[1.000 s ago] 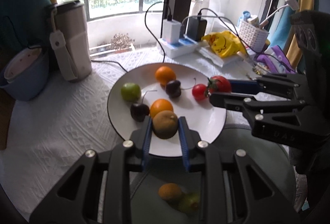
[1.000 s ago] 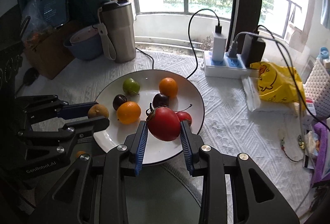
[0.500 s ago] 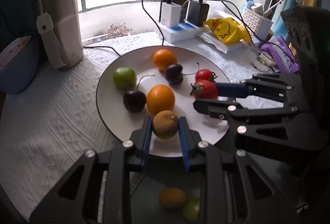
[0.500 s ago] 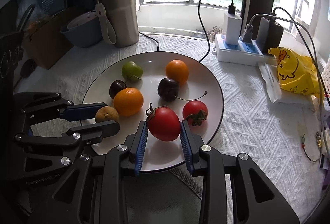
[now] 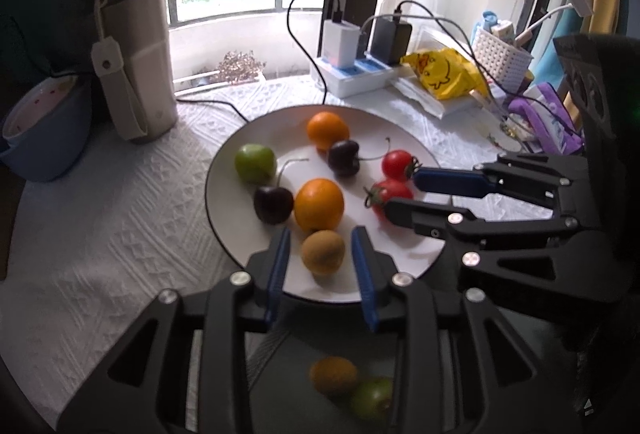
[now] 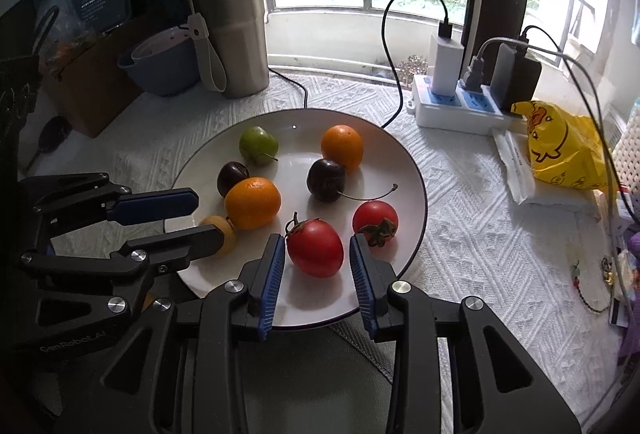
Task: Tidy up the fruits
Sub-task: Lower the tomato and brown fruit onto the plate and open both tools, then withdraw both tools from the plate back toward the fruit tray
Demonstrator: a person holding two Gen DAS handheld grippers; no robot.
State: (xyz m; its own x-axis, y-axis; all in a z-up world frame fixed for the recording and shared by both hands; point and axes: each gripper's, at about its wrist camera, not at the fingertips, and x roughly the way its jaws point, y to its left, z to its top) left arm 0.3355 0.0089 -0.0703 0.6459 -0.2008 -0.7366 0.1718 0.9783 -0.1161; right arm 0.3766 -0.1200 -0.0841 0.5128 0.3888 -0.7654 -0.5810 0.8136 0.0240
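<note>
Fruits lie gathered on the white plate (image 6: 416, 170), which sits on the cloth-covered surface (image 6: 460, 234) in front of the window. Far on the plate are a green fruit (image 6: 258, 145) to the left and an orange (image 6: 342, 147) to the right, with two dark cherries (image 6: 326, 174) and a second orange (image 6: 252, 203) nearer the middle and a small tomato (image 6: 375, 218) to the right. At the near rim, the left hand-held gripper (image 5: 322, 261) has its jaws apart on either side of a brownish fruit (image 5: 323, 252) that rests on the plate, and the right hand-held gripper (image 6: 318, 270) likewise stands spread around a larger tomato (image 6: 315, 247), touching it on neither side as far as can be seen. Both pieces look set down, so the task seems close to done; what appears left is to draw both grippers back without nudging anything. No loose fruit shows on the cloth.
</note>
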